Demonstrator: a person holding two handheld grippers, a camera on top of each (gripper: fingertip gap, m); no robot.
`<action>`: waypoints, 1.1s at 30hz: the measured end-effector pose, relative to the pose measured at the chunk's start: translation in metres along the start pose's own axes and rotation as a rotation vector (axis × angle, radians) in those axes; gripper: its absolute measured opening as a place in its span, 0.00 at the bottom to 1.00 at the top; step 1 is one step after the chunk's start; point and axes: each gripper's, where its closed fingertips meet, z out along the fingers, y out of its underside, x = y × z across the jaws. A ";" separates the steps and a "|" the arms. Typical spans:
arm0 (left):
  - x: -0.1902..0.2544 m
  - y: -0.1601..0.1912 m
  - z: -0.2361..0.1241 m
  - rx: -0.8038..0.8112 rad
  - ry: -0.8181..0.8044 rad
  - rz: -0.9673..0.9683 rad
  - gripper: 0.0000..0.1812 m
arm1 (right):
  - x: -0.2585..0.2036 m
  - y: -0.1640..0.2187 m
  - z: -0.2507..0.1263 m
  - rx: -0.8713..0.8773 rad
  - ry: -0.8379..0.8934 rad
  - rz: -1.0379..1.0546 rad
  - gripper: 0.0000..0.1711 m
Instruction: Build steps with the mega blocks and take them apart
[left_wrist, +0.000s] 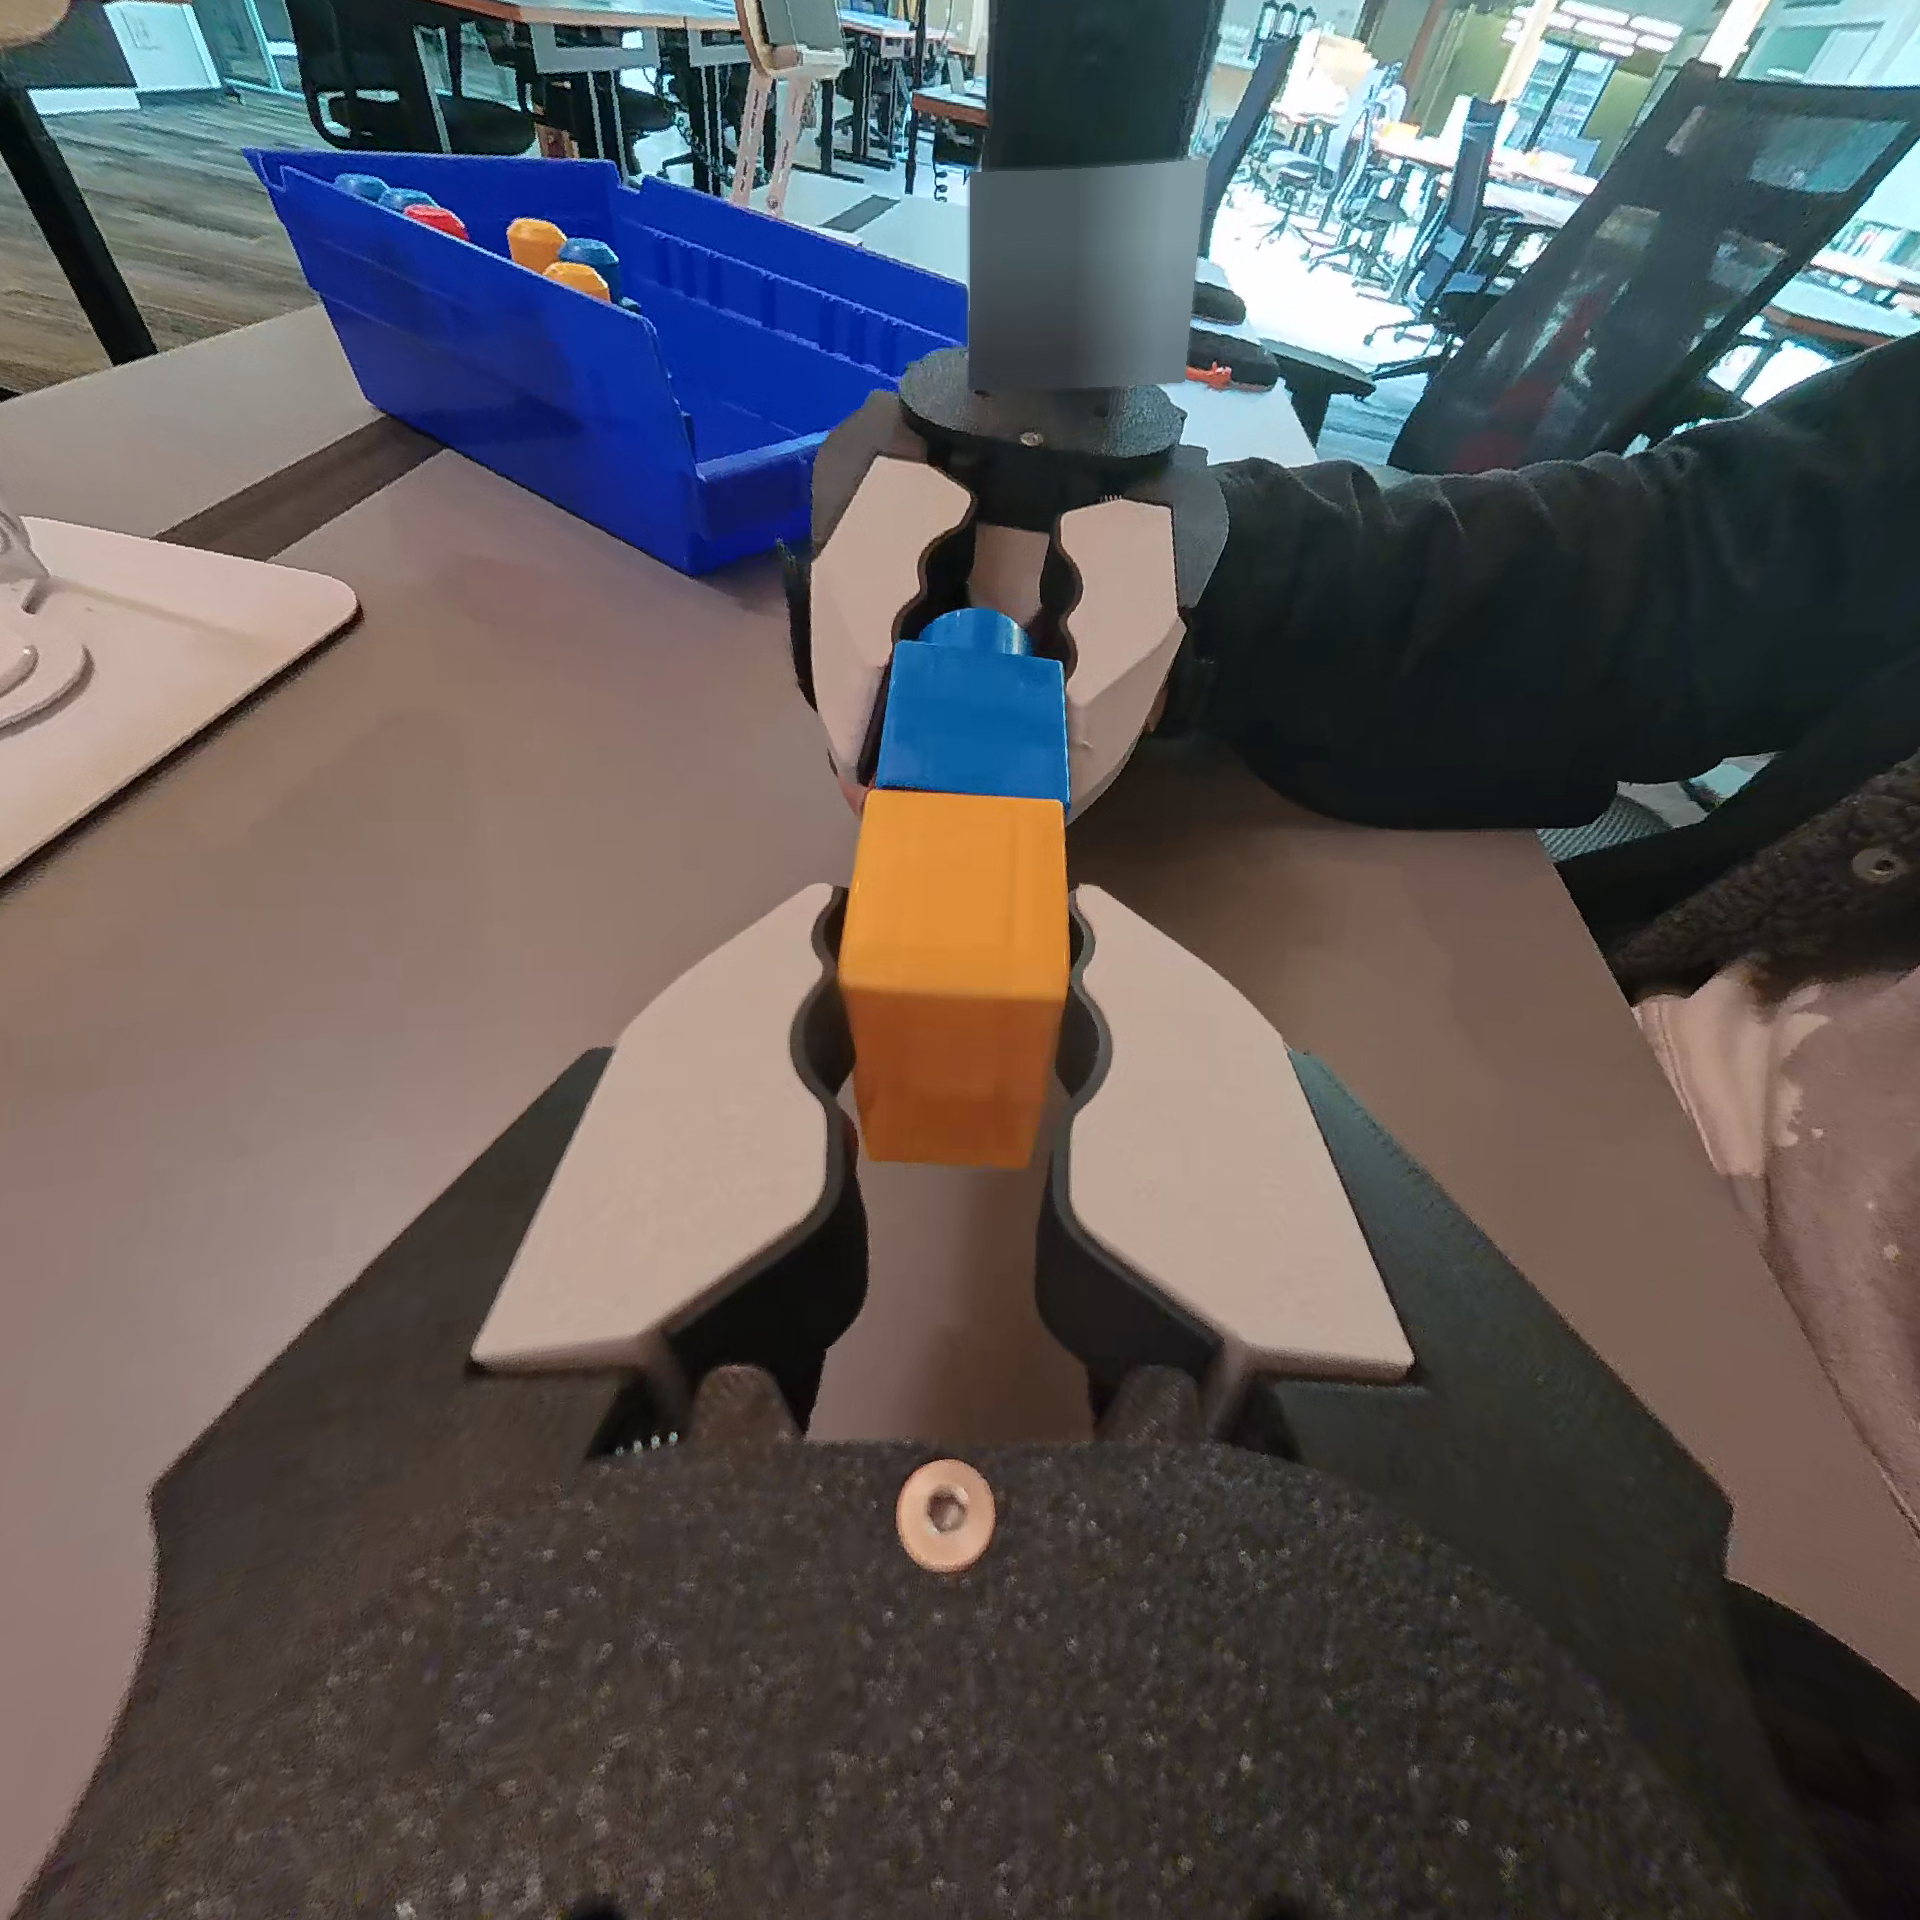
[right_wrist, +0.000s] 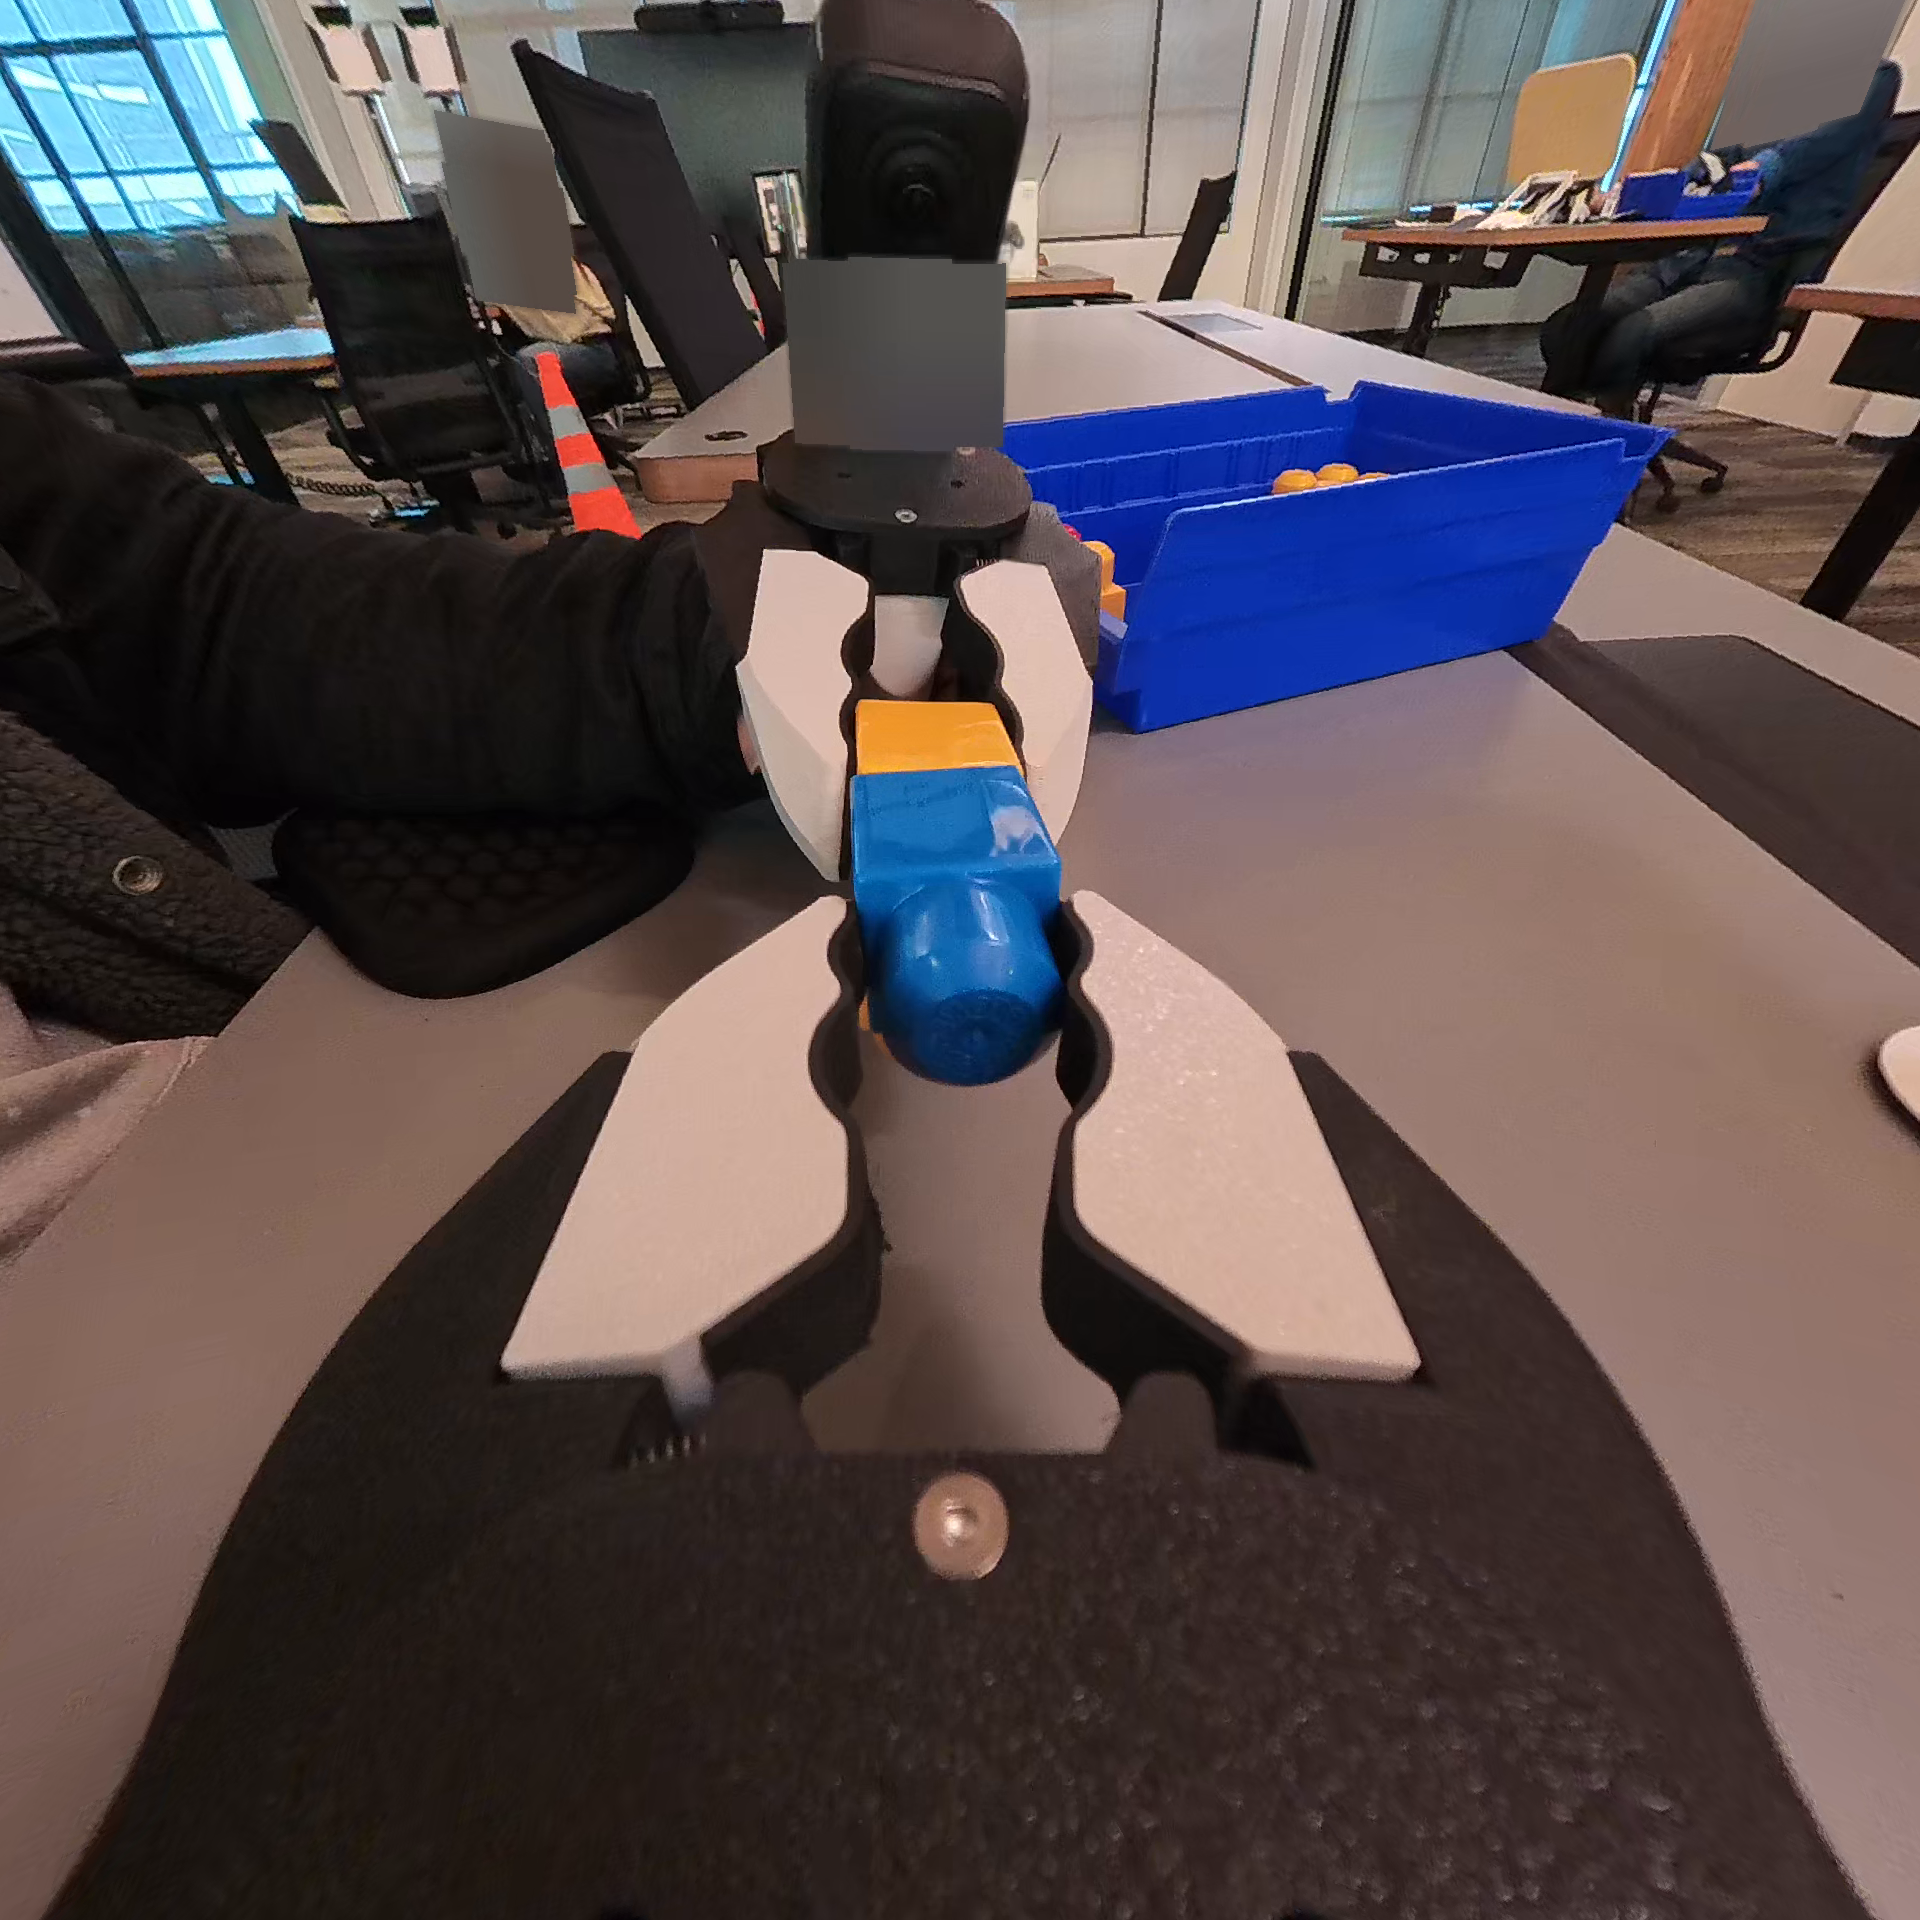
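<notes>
Item: we held the orange block clamped in our left gripper and the blue block clamped in our right gripper, mated end to end above the table near the blue bin; likely joining or separating, the next move needing a straight push or pull.

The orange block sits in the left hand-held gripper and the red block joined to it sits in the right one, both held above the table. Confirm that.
One thing is wrong: the joined block is blue, not red. The left wrist view shows the left hand-held gripper on the orange block, and the blue block pressed end to end with it in the right hand-held gripper, above the table.
</notes>
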 end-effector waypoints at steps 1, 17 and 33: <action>0.000 0.001 0.000 -0.006 -0.004 0.009 0.21 | 0.000 0.001 0.000 -0.003 -0.003 0.003 0.20; 0.000 0.005 0.001 -0.064 -0.062 0.144 0.21 | -0.003 0.008 0.001 -0.053 -0.012 -0.013 0.20; -0.005 -0.010 -0.009 0.094 -0.041 0.060 0.21 | 0.005 -0.022 -0.018 0.033 0.026 0.065 0.23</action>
